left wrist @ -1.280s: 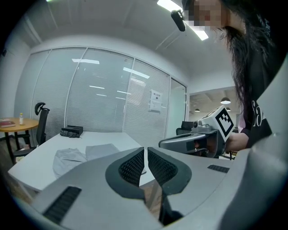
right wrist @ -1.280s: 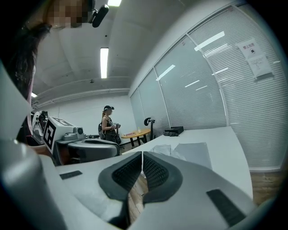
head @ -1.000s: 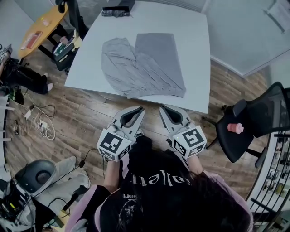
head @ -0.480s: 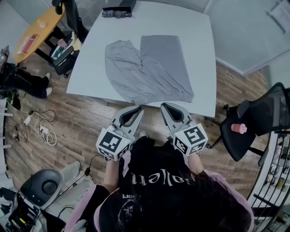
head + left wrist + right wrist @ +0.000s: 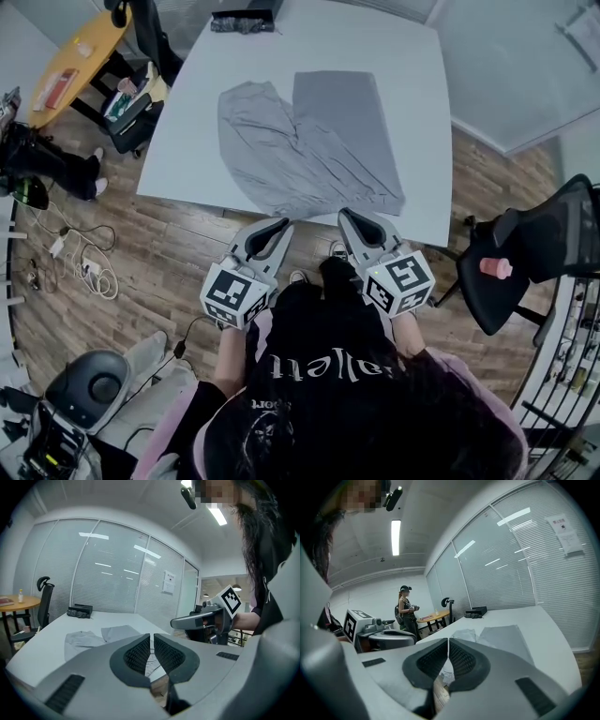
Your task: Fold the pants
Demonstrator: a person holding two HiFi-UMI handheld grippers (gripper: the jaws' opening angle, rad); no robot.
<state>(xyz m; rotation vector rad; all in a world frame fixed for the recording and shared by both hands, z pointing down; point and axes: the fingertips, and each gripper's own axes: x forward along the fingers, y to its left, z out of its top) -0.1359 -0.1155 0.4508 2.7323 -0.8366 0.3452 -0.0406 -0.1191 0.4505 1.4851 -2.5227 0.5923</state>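
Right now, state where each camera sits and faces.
Head view: on the person's head, steeply down at table and pants; torso, left gripper, right gripper show.
Left gripper view: on the left gripper, along its shut jaws toward the table; right gripper shows.
Right gripper view: on the right gripper, likewise; left gripper shows.
All three share the pants.

The head camera looked steeply down from above the person on the table [image 5: 412,103], the left gripper [image 5: 279,223] and the right gripper [image 5: 345,216]. Each gripper camera sat close behind its own jaws, facing across that table; all views shared the pants [image 5: 309,145].
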